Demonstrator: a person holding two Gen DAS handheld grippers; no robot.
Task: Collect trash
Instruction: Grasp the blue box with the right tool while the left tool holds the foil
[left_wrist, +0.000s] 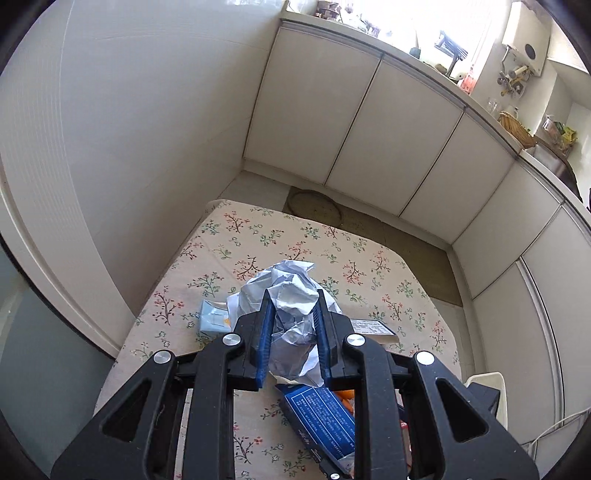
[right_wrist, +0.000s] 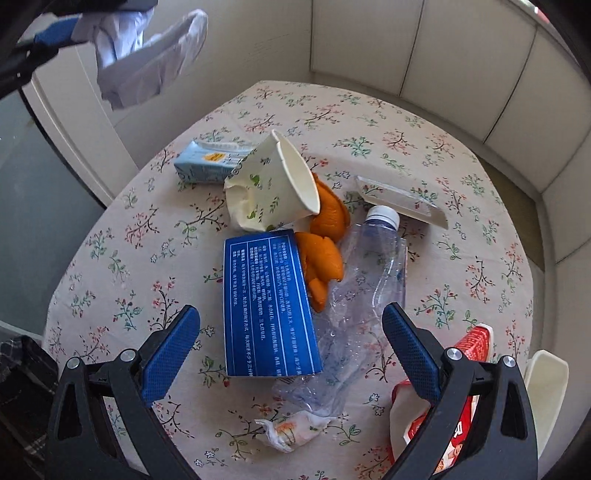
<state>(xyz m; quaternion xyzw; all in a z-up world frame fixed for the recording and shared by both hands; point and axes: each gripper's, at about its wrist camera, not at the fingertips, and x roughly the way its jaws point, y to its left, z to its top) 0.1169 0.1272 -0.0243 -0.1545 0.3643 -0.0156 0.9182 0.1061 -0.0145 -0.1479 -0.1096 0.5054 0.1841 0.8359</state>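
While the left gripper (left_wrist: 291, 325) clamps a crumpled white paper wad (left_wrist: 291, 291) between its blue pads, lifted clear of the table, the right gripper (right_wrist: 291, 354) hangs spread wide and empty over the heap, probably choosing its next piece.

Remaining trash, on the floral tablecloth (right_wrist: 461, 155):
- blue printed box (right_wrist: 266, 302), flat, overlapping a crushed clear bottle (right_wrist: 365, 280)
- orange peels (right_wrist: 321, 258), touching the box
- squashed paper cup (right_wrist: 273, 184)
- pale blue carton (right_wrist: 207, 162)
- red snack wrapper (right_wrist: 469, 387)
- small wrapper (right_wrist: 291, 432)

Room: white cabinet doors (left_wrist: 351, 122) under a cluttered, sunlit counter.
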